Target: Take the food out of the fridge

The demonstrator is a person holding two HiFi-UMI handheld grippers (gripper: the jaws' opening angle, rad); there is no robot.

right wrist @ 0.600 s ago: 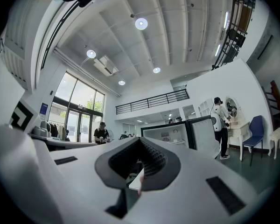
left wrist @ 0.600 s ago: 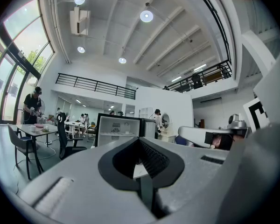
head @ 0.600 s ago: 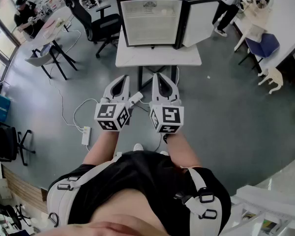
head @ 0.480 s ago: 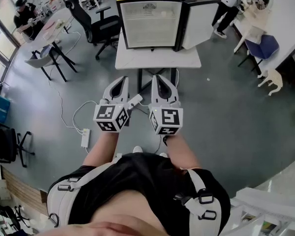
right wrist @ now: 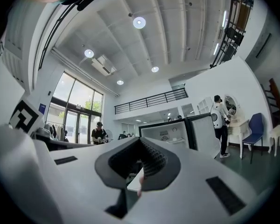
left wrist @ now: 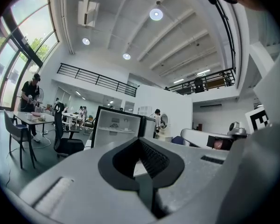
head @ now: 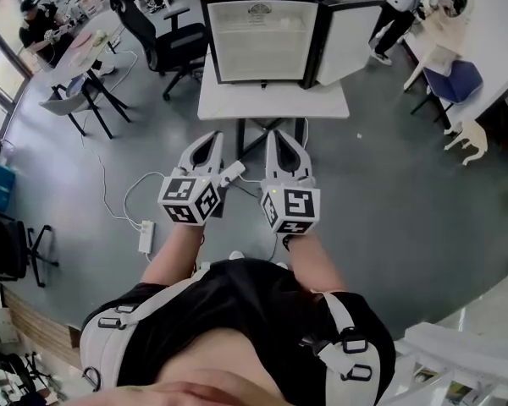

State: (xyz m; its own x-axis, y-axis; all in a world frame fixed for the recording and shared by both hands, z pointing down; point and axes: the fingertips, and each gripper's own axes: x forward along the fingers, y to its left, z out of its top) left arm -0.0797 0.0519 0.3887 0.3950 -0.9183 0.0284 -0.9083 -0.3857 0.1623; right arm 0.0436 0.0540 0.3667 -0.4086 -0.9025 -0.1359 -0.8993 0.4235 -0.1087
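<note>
A small black fridge (head: 258, 41) stands on a white table (head: 273, 101) ahead of me, its door (head: 349, 39) swung open to the right. Its inside is white with a shelf; any food there is too small to make out. My left gripper (head: 210, 139) and right gripper (head: 275, 135) are held side by side in front of my waist, well short of the table, pointing at the fridge. Both are shut with nothing between their jaws. The fridge (left wrist: 115, 129) shows beyond the left gripper (left wrist: 140, 141), and the fridge (right wrist: 170, 135) also shows past the right gripper (right wrist: 140, 141).
A power strip (head: 147, 233) with white cables lies on the grey floor at my left. A black office chair (head: 173, 41) stands left of the table. A blue chair (head: 453, 79) and a white stool (head: 467, 136) are at the right. A person (head: 394, 11) stands behind the fridge door.
</note>
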